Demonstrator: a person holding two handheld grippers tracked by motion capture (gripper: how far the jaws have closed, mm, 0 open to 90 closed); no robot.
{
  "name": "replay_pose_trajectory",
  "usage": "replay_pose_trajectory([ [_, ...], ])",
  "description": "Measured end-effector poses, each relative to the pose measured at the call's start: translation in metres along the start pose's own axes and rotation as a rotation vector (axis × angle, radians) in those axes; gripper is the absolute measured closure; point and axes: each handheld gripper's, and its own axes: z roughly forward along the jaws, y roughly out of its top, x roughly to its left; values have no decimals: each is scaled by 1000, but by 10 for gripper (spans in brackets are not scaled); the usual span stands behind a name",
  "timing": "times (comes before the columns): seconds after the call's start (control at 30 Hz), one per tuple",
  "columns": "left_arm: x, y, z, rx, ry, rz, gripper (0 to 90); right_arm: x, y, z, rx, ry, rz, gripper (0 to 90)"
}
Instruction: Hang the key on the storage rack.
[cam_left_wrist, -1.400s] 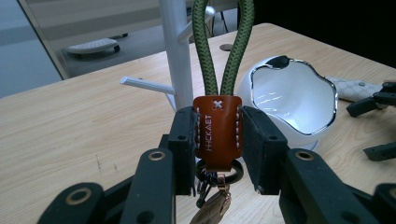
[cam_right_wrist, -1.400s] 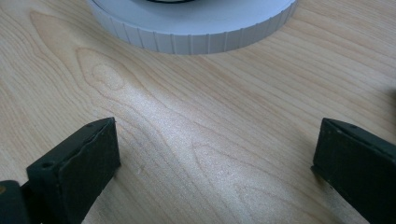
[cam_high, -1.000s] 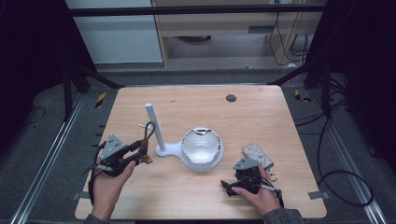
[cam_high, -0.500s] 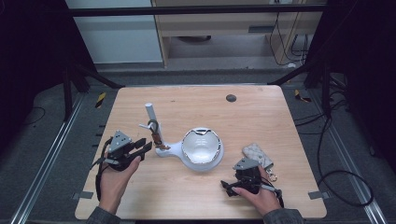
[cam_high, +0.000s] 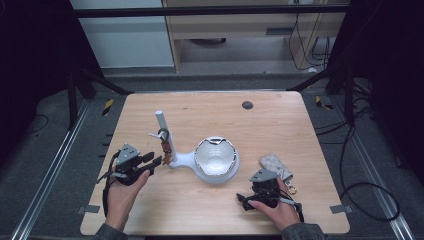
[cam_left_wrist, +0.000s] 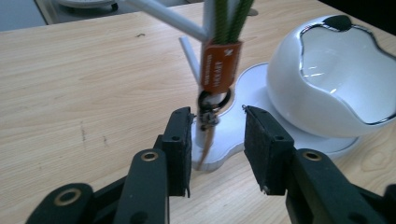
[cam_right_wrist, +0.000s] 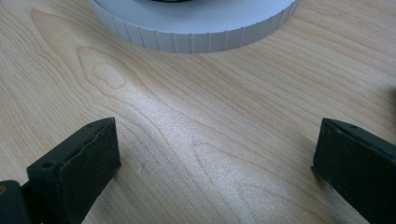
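Observation:
A white stand (cam_high: 161, 122) with side pegs shares a base with a white bowl (cam_high: 215, 156). A key ring on a green cord with an orange tag (cam_high: 165, 142) hangs from a peg beside the post. My left gripper (cam_high: 156, 161) sits just left of it, near the table. In the left gripper view the tag (cam_left_wrist: 220, 65) and ring dangle just beyond my left gripper (cam_left_wrist: 217, 123). Its jaws have just been opening and do not press on the ring. My right gripper (cam_high: 242, 200) rests low at the front right. It stands wide open (cam_right_wrist: 215, 140) before the white base (cam_right_wrist: 196, 28).
A pale quilted pouch (cam_high: 276, 166) lies just behind the right hand. A dark round hole (cam_high: 247, 105) marks the table's far side. Bare wood (cam_high: 200, 210) stretches between the two hands. The bowl (cam_left_wrist: 336, 74) stands close on the right in the left gripper view.
The corded key ring now hangs on the stand's peg, where one second ago none showed. My left gripper has sunk slightly and its jaws stand apart. The right hand has stayed put.

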Motion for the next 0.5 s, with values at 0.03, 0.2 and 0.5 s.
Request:
replay_pose_trajectory([
  [0.03, 2, -1, 1, 3, 3, 0, 591, 0, 0, 0, 0, 0, 0, 7],
  [0.2, 9, -14, 6, 24, 54, 5, 494, -4, 4, -4, 29, -25, -9, 54],
  [0.5, 7, -34, 13, 46, 132, 18, 176, -27, 25, -42, 56, -132, -17, 76],
])
